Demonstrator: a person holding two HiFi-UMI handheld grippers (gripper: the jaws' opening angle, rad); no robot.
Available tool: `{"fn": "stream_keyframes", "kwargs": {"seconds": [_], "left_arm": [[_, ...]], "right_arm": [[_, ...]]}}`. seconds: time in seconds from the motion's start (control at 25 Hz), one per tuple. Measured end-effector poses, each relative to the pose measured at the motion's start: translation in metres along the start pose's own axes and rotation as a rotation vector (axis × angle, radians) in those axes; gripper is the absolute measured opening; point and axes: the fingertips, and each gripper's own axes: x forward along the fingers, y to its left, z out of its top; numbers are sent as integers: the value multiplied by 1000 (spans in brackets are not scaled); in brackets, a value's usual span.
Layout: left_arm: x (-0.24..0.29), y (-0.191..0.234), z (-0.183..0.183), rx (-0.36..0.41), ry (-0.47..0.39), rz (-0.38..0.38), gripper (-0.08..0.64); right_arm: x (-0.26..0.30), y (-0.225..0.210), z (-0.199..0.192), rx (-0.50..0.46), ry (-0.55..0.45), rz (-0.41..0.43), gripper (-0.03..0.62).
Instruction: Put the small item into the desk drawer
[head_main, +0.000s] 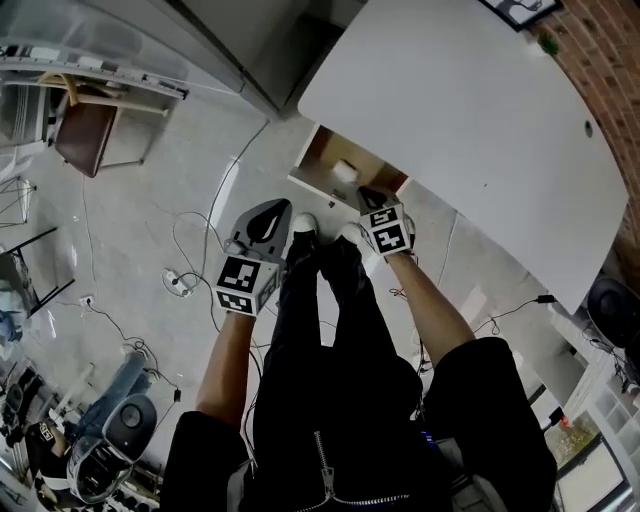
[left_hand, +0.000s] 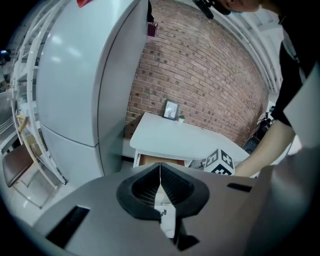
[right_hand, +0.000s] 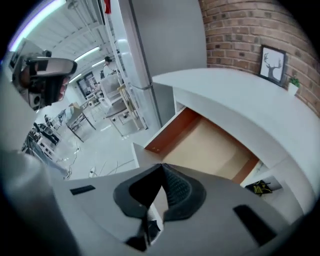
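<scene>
The small item (head_main: 345, 170) shows only in the head view, as a pale lump on the brown floor of the open drawer (head_main: 322, 150), towards the side nearest the table (head_main: 470, 110). So it appears to be in place already. It is too small there to name, or to tell stiff from soft. By its size it should be light and easy to knock aside, so I would pinch it gently across its narrowest width, coming from above with the jaws clear of the drawer walls. It looks compact, with no long axis or pointing end that I can make out. The drawer stands pulled well out from under the table edge, its length running away from the table towards the floor (head_main: 150, 200). The right gripper view looks into it from the front corner and sees only bare tan board; the item is probably hidden behind that gripper's own body. The right gripper (head_main: 372, 198) hovers just beside the drawer's front edge, jaws brought together tip to tip with nothing between them. The left gripper (head_main: 272, 215) hangs well apart over the floor, its jaws likewise together and empty.
</scene>
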Motion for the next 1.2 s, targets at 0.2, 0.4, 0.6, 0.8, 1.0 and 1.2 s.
{"fn": "stream_keyframes", "kwargs": {"seconds": [0.2, 0.4, 0.6, 0.8, 1.0, 1.2], "left_arm": [[-1, -10, 18, 19, -17, -15, 21], [1, -28, 34, 50, -16, -48, 21], [5, -49, 45, 90, -7, -78, 21], [5, -73, 67, 130, -36, -106, 21], [-1, -86, 100, 169, -87, -120, 21], [-13, -95, 136, 209, -148, -124, 21]], "right_arm": [[-52, 4, 16, 71, -117, -21, 6], [-99, 11, 23, 95, -146, -21, 6], [-139, 16, 28, 128, -196, -28, 6], [-172, 7, 38, 192, -274, -62, 5], [-211, -11, 71, 156, -386, -130, 5], [-251, -10, 106, 61, -475, -163, 6]]}}
